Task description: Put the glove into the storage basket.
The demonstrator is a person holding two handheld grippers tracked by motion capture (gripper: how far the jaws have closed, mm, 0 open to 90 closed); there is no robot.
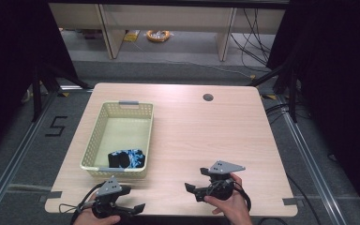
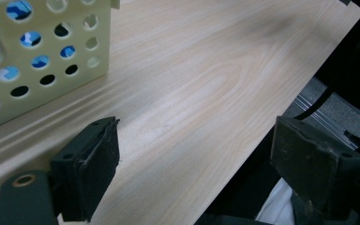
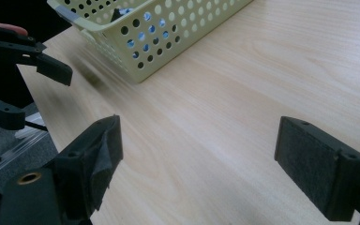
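Both my grippers, left (image 1: 130, 200) and right (image 1: 198, 182), hover with fingers wide apart and empty over the desk (image 1: 206, 136), the basket (image 1: 104, 123) holding blue-black cloth (image 1: 127, 158) just beyond my left fingers, nearer them.

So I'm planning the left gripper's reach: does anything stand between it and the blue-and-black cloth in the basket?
Yes: the basket's near wall stands between the open left gripper and the cloth, so the reach must go over the rim.
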